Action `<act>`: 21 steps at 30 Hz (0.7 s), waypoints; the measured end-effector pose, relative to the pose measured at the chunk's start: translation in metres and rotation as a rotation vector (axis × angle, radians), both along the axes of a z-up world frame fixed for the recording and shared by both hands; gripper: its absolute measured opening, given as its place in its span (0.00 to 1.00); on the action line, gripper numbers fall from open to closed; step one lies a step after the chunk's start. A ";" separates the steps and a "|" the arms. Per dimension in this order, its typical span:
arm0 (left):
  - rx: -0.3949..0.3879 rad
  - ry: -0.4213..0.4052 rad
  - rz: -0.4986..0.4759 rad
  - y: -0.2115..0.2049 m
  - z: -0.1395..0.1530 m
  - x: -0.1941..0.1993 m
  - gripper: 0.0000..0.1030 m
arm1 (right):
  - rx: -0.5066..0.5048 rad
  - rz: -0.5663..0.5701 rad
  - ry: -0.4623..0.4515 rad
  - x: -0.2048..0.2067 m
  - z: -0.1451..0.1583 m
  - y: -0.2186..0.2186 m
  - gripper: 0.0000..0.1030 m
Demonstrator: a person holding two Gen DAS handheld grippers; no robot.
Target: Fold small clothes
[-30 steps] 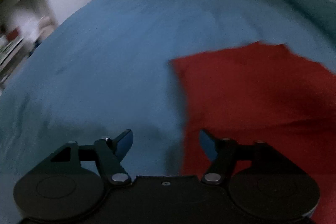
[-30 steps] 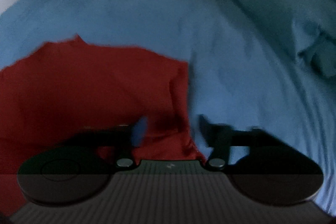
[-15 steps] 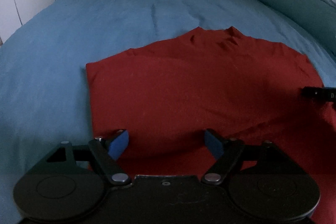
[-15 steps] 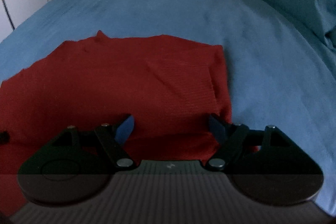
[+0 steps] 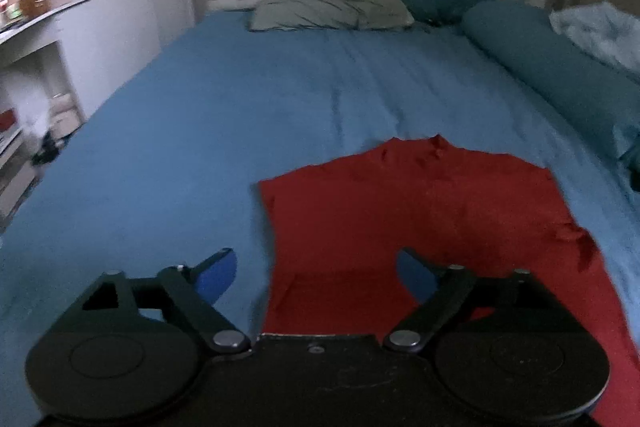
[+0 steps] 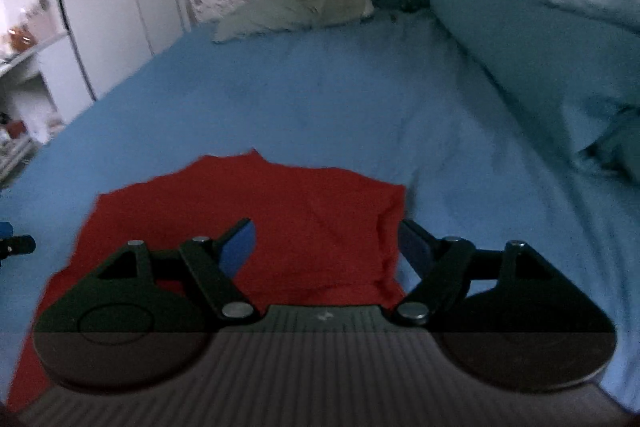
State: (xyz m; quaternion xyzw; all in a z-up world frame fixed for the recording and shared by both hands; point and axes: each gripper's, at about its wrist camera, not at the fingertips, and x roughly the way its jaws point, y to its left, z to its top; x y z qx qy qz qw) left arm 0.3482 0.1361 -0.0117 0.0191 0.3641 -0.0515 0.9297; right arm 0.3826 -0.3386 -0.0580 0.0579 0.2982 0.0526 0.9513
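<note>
Both of my grippers are lifting back from the red shirt (image 5: 416, 223); it is lying flat on the blue bedsheet (image 5: 240, 131); my left gripper (image 5: 316, 273) is opening, empty; my right gripper (image 6: 326, 247) is gaping, empty.

Blue bed (image 5: 240, 131): red garment (image 5: 420, 211) flat, grey-green pillow (image 5: 332, 11).

The red garment (image 5: 420, 211) was matt knit cloth. The blue bedsheet (image 5: 240, 115) looked soft, matt woven fabric, faintly creased.
</note>
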 end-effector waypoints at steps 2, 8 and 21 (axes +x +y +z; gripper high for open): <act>-0.013 0.013 0.024 0.010 0.013 -0.029 0.91 | 0.007 0.018 0.017 -0.033 0.015 -0.010 0.93; -0.003 0.139 0.059 0.028 -0.008 -0.113 0.89 | -0.037 0.049 0.145 -0.124 0.009 -0.020 0.92; -0.004 0.311 0.065 0.026 -0.108 -0.198 0.50 | -0.124 -0.034 0.418 -0.213 -0.104 0.013 0.81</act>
